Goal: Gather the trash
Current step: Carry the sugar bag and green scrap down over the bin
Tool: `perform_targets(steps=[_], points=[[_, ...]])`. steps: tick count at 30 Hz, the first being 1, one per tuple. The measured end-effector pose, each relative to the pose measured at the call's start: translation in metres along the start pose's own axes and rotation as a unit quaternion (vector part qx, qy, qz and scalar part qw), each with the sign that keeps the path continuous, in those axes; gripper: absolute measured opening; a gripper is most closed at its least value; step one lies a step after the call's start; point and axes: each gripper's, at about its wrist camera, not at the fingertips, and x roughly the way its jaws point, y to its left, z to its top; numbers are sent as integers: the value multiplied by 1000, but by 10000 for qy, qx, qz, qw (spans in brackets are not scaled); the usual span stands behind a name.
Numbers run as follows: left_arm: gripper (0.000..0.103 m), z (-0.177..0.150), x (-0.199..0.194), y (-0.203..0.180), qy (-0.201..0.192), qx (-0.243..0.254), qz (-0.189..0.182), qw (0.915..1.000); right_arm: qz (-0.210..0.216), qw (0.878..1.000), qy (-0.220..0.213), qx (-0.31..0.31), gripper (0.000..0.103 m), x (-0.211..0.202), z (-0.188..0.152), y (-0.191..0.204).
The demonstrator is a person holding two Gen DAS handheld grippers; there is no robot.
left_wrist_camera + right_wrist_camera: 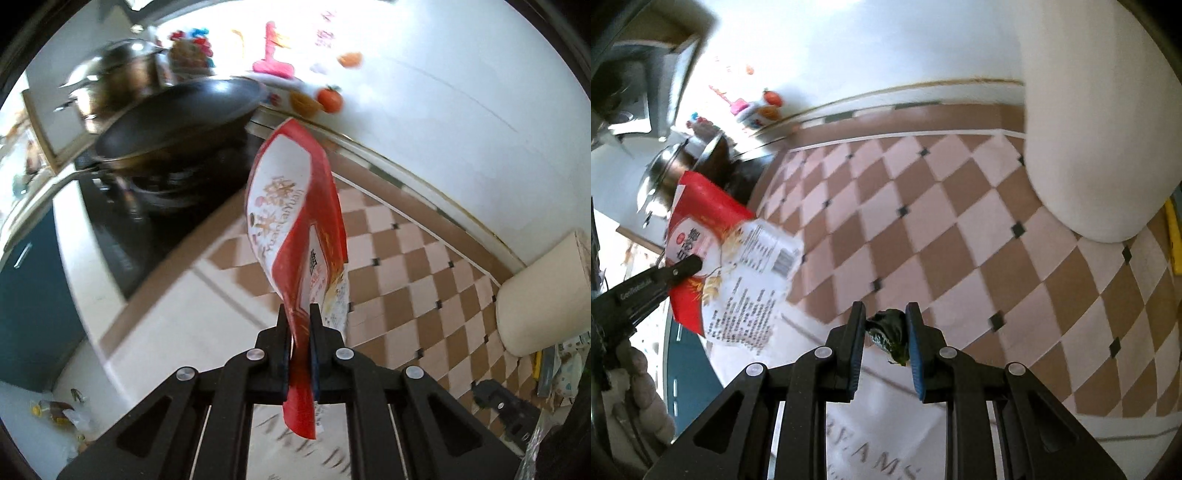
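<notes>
A red and white food package (291, 206) hangs in the air, clamped at its lower end by my left gripper (299, 310), which is shut on it. The right wrist view shows the same package (746, 266) at the left, with the left gripper (694, 264) pinching its edge. My right gripper (885, 310) is shut on a small crumpled dark green scrap (886, 332) held between its blue pads (916, 354). Both grippers point down over brown and pink checkered tiles (960, 229).
A black wok (177, 122) sits on a dark stove, with a steel lidded pot (122, 62) behind it. A cream cylinder (1100, 129) stands at the right. A white bag with printed letters (879, 458) lies below. Loose wrappers (55, 410) lie at the lower left.
</notes>
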Motion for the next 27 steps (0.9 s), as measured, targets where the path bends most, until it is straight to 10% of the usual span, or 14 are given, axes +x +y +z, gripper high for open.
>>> perform_targets(steps=[17, 27], points=[[5, -136, -142, 137, -469, -196, 180, 9985, 465, 9950, -311, -827, 23, -78, -153, 148], [5, -256, -105, 233, 813, -744, 236, 9936, 479, 9894, 671, -1192, 23, -36, -300, 200]])
